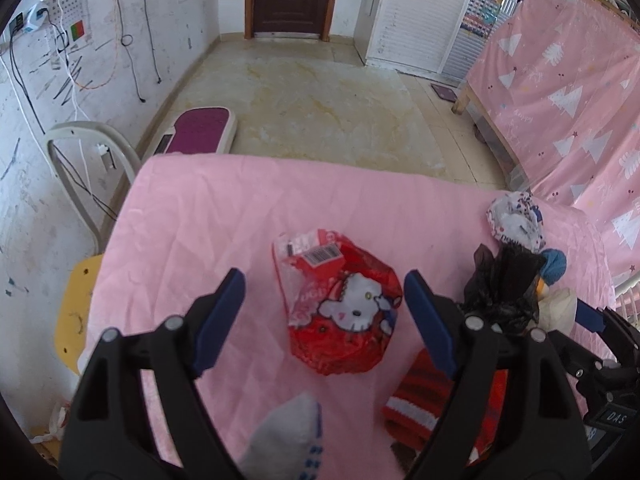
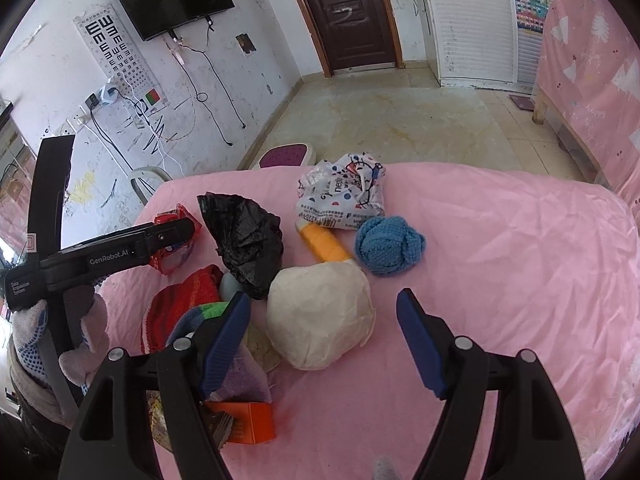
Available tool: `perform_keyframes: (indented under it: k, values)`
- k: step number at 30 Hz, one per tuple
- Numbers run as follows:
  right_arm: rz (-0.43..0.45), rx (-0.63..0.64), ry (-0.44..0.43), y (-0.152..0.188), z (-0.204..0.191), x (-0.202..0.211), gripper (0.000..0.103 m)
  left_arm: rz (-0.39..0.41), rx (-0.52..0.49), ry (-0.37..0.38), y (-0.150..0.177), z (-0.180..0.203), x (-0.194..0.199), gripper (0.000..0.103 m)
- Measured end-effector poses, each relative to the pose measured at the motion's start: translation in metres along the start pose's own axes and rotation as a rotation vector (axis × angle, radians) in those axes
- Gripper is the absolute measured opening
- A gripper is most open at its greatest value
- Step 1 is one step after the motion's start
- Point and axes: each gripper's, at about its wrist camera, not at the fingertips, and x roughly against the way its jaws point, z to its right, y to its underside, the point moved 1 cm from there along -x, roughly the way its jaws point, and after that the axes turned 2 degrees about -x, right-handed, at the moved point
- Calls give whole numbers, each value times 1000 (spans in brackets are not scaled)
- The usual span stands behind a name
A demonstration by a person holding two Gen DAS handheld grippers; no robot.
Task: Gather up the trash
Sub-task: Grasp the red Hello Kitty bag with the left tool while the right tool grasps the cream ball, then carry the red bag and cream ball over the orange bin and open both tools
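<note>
Left hand-held gripper (image 1: 324,280) wide, straddling red wrapper (image 1: 340,308)

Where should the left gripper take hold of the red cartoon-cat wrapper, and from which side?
Grip the red wrapper across its puffed middle, coming down from above. It lies flat and alone on the pink sheet, directly between the fingers of the open left gripper, with bare cloth on both flanks for the fingers to land. The crumpled foil should give, so probably close fully.

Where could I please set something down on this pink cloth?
Bare cloth lies right of the blue knit ball and cream wad, and between the red wrapper and the far edge. From the black bag to the orange box it is crowded.
</note>
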Motion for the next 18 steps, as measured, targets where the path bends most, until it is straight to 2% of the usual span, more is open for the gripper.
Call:
perform_keyframes:
  k: [2, 3, 5, 8, 9, 11, 18]
  values:
    - [-6, 0, 3, 1, 0, -2, 66, -4, -5, -2, 1, 1, -2, 75]
    - [-6, 1, 3, 1, 0, -2, 65, -8, -7, 0, 2, 2, -3, 71]
    - [-20, 6, -10, 2, -1, -4, 44, -17, -14, 7, 4, 4, -5, 63]
    - [-12, 20, -11, 3, -2, -3, 42, -10, -33, 9, 6, 9, -5, 48]
    - [-7, 18, -13, 3, -2, -1, 42, -9, -37, 17, 6, 10, -5, 40]
    - [5, 15, -12, 5, -2, 3, 42, -2, -48, 11, 7, 13, -3, 34]
    - [87, 9, 2, 16, 9, 42, 42, 55, -43, -4, 8, 14, 20, 34]
